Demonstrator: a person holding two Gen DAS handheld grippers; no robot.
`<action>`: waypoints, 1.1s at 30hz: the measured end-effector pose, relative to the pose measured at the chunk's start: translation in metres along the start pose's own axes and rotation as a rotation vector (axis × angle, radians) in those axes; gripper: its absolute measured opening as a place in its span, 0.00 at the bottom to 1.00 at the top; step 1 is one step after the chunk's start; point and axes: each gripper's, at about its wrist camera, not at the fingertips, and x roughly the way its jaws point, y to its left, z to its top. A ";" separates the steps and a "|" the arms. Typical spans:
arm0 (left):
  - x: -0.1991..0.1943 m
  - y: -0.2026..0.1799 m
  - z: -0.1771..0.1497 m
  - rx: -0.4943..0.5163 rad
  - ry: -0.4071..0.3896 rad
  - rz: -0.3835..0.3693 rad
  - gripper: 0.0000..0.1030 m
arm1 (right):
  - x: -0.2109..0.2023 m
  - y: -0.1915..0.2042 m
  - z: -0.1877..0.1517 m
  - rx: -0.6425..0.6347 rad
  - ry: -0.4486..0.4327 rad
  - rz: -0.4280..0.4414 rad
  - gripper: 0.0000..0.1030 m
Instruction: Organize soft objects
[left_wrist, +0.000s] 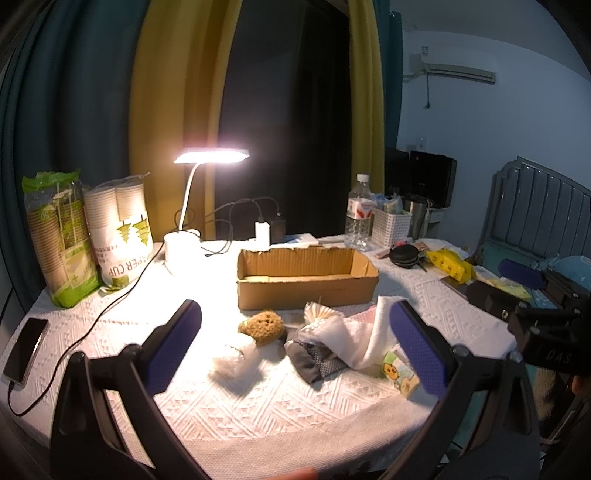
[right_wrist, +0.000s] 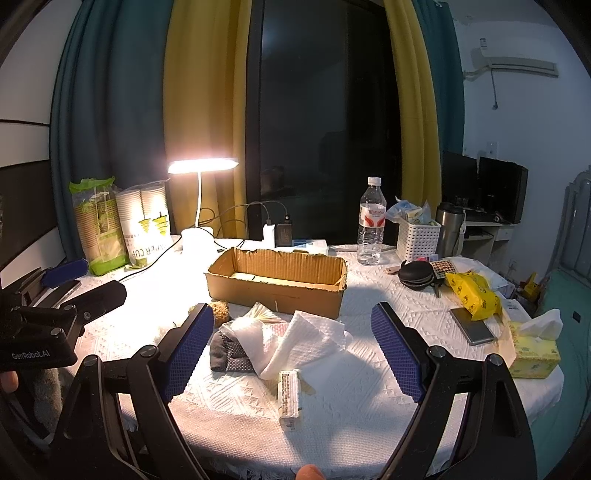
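Both claws, left claw & right claw, are released w/ nothing between the pads, above the surface. Just in front of the cardboard box lie a tissue pack, white cloth, grey sock & brown sponge. Behind the box stands the lit lamp.

Brown sponge, crumpled white towel and grey sock lie heaped before the empty cardboard box.

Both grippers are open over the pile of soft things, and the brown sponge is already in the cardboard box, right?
Not quite. The brown sponge lies on the tablecloth in front of the cardboard box, not in it; the left wrist view shows this. The left gripper and right gripper are both open, as you said.
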 end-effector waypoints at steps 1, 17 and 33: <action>0.000 0.000 0.000 0.000 0.000 -0.001 1.00 | 0.000 0.000 0.000 0.001 0.002 0.000 0.87; 0.026 0.002 -0.001 0.006 0.037 0.009 1.00 | 0.019 -0.011 -0.007 0.029 0.044 0.006 0.87; 0.104 0.041 -0.056 -0.028 0.282 0.105 1.00 | 0.102 -0.025 -0.073 0.094 0.328 0.050 0.83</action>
